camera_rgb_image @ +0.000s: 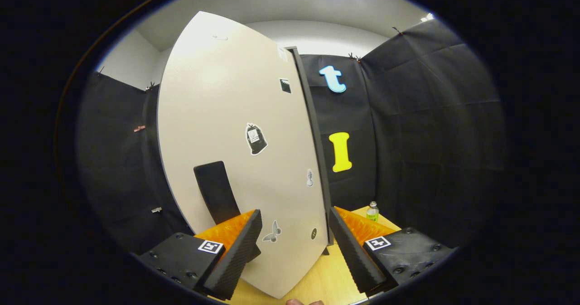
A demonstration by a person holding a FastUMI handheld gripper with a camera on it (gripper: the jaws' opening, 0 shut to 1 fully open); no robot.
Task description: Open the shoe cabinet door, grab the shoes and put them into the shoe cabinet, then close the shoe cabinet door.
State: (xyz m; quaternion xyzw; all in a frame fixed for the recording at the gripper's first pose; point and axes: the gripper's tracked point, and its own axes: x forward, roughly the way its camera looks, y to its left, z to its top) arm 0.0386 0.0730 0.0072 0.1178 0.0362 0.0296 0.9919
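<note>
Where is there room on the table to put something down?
Bare tabletop lies beside the cabinet door's edge, running back toward the small bottle by the black wall. Straight ahead is crowded: the open gripper has the door between its fingers.

A small clear plastic bottle with a green label (372,211) stood on the light wooden tabletop (324,278) — upright, near the black cloth wall (430,128)
</note>
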